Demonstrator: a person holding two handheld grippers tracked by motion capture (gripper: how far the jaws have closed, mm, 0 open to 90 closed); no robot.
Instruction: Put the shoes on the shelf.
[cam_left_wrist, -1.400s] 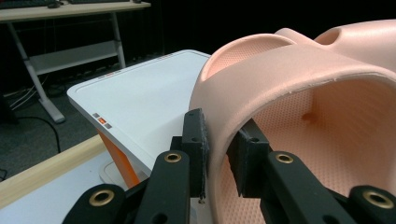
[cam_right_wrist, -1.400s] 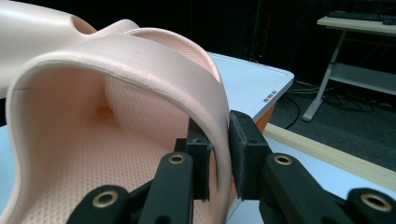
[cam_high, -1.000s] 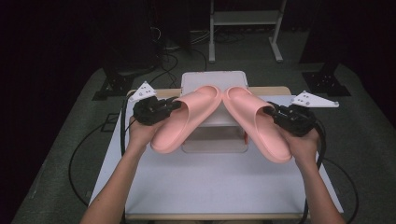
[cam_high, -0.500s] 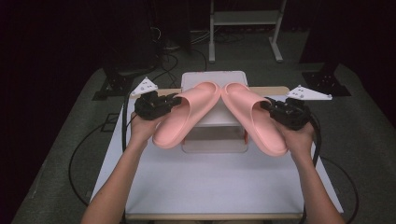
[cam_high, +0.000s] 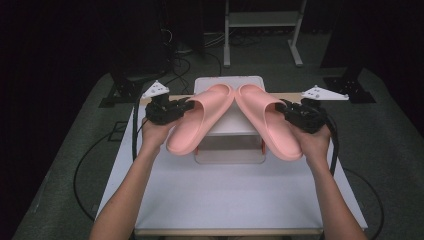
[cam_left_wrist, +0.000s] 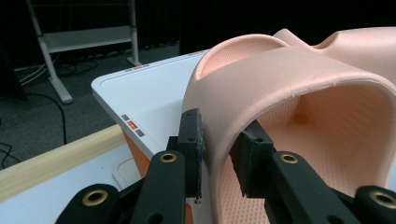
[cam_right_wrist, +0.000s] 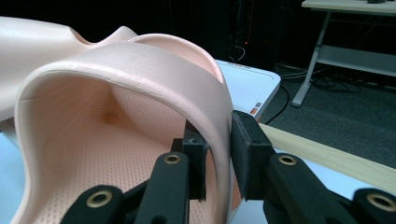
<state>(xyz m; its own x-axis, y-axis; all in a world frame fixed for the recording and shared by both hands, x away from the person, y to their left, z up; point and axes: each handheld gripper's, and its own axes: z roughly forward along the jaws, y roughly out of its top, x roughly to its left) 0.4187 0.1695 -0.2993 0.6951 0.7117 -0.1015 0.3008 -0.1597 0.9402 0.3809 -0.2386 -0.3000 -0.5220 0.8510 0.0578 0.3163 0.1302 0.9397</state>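
Pink left slipper (cam_high: 192, 125) sits clenched by its strap in the left tool (cam_high: 184, 106); right slipper (cam_high: 267, 125) likewise in the right tool (cam_high: 289, 109), toes meeting above the box (cam_high: 230, 150).

Both tongs (cam_high: 187, 106) (cam_high: 285, 107) clamped (arms raised)

In front of the white box (cam_high: 229, 150) the table (cam_high: 225, 200) is bare, so my hands can pass there. Above the box, the two slippers (cam_high: 200, 122) (cam_high: 267, 125) block the way. Its far lid stays free.
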